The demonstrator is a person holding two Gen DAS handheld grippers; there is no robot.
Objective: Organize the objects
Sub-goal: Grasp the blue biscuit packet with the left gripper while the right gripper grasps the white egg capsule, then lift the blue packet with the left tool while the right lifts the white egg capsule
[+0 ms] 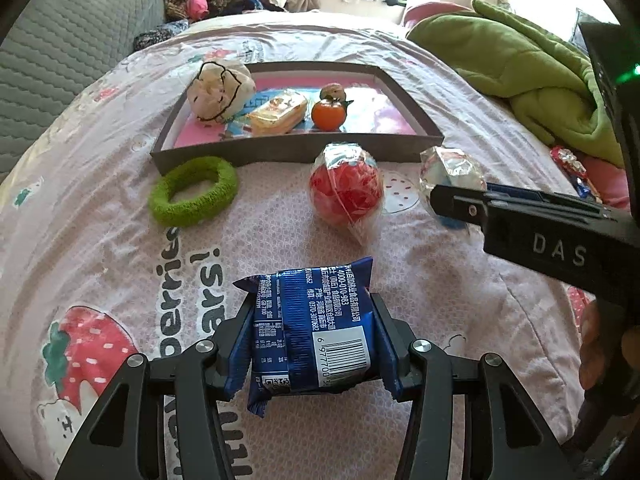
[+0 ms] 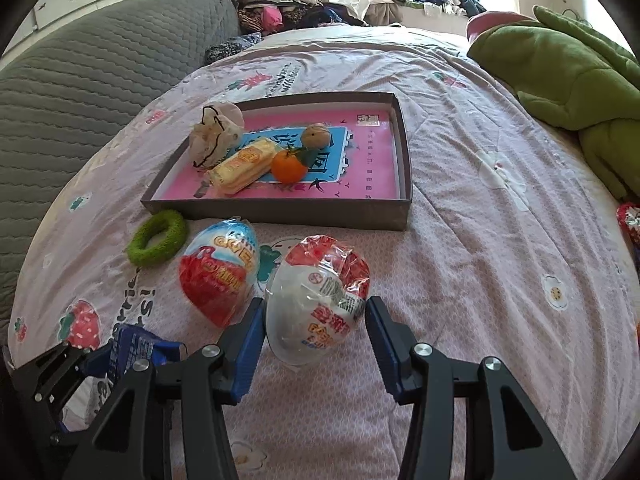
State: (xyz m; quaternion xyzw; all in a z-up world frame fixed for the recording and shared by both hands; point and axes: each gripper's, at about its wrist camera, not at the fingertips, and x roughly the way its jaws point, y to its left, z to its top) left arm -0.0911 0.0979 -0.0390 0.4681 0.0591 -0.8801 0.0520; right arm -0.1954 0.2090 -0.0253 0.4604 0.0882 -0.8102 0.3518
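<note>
My left gripper point(image 1: 312, 320) is shut on a blue snack packet point(image 1: 316, 328) just above the pink bedsheet; the packet also shows in the right wrist view point(image 2: 136, 350). My right gripper point(image 2: 316, 320) holds a white and red egg-shaped packet point(image 2: 320, 296) between its blue pads; in the left wrist view the packet point(image 1: 452, 172) sits at that gripper's tip. A red egg-shaped packet point(image 1: 346, 190) point(image 2: 218, 272) lies between them. The dark tray point(image 1: 300, 148) point(image 2: 280, 210) beyond holds a cloth pouch point(image 2: 216, 136), a yellow biscuit pack point(image 2: 244, 166), an orange point(image 2: 288, 168) and a walnut point(image 2: 316, 136).
A green hair ring point(image 1: 194, 192) point(image 2: 158, 238) lies left of the tray's near corner. A green blanket point(image 1: 516, 76) point(image 2: 568, 84) is heaped at the right. A grey quilted cushion point(image 2: 100, 72) stands at the left. Small wrapped candies point(image 1: 572, 168) lie at the right edge.
</note>
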